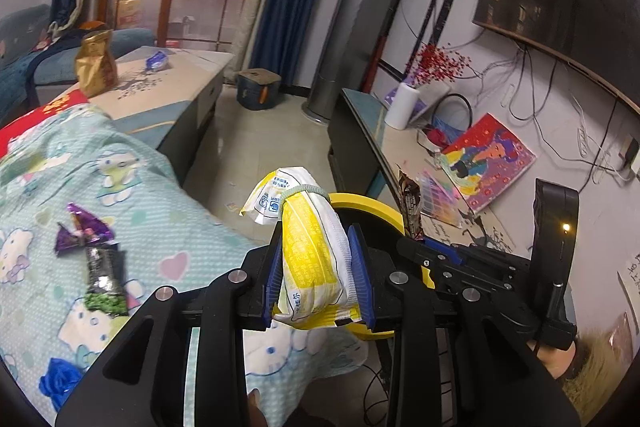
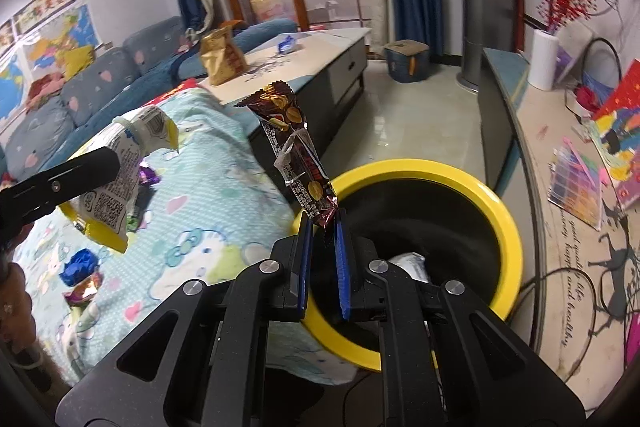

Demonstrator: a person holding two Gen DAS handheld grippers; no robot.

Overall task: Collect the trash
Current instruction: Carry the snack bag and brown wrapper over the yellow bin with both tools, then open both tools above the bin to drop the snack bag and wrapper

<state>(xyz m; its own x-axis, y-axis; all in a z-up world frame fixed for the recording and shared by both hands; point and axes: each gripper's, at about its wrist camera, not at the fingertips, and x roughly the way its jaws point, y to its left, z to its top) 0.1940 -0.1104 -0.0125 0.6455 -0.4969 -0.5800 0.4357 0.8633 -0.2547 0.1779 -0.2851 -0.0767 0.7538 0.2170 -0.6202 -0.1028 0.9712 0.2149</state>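
The left gripper (image 1: 318, 255) clamps a yellow-white rolled snack bag (image 1: 310, 251); the right gripper (image 2: 323, 227) pinches a brown candy-bar wrapper (image 2: 298, 155) above the yellow-rimmed black bin (image 2: 500, 203). Purple wrappers (image 1: 82, 227) lie on the cartoon-print blanket (image 1: 160, 187).

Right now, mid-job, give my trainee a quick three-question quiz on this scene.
1. True or false: the left gripper holds a yellow-and-white packet.
2. What does the right gripper pinch? A) blue wrapper B) brown snack wrapper C) paper roll
3. What colour is the bin's rim?

Key:
1. True; its pads press the packet's sides.
2. B; the brown snack wrapper stands up from the closed tips, over the bin's near edge.
3. Yellow.
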